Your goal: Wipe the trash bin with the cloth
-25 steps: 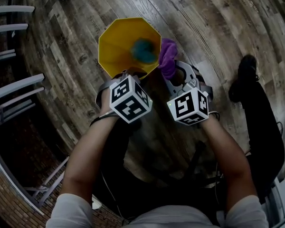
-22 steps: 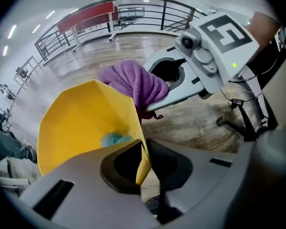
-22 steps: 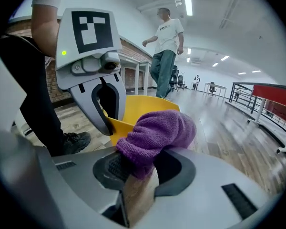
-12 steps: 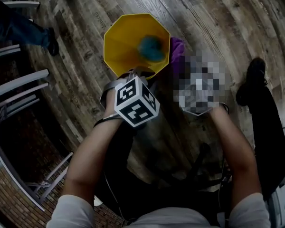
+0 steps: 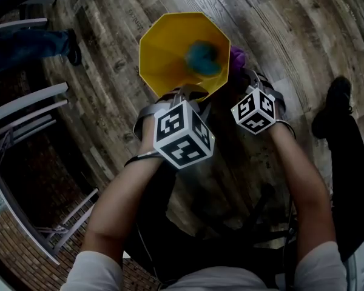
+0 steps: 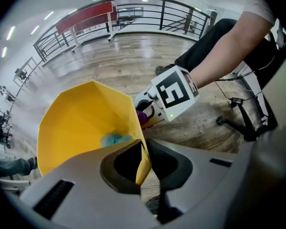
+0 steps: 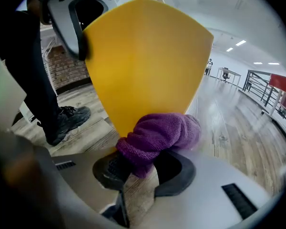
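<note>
Wood floor (image 5: 291, 29), railing (image 6: 163, 15), perhaps chair base (image 6: 221, 120)

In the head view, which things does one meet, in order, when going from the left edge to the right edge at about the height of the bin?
grey metal rails → yellow trash bin → purple cloth → black shoe

My left claw (image 6: 144, 168) and right claw (image 7: 136, 168) have smooth grey plastic shells and matt black pads (image 7: 174, 175). The cloth (image 7: 157, 135) is nubbly purple terry. The trash bin (image 5: 170, 47) looks like smooth matt yellow plastic. The floor (image 5: 279, 23) is grainy, faintly glossy wood planking.
</note>
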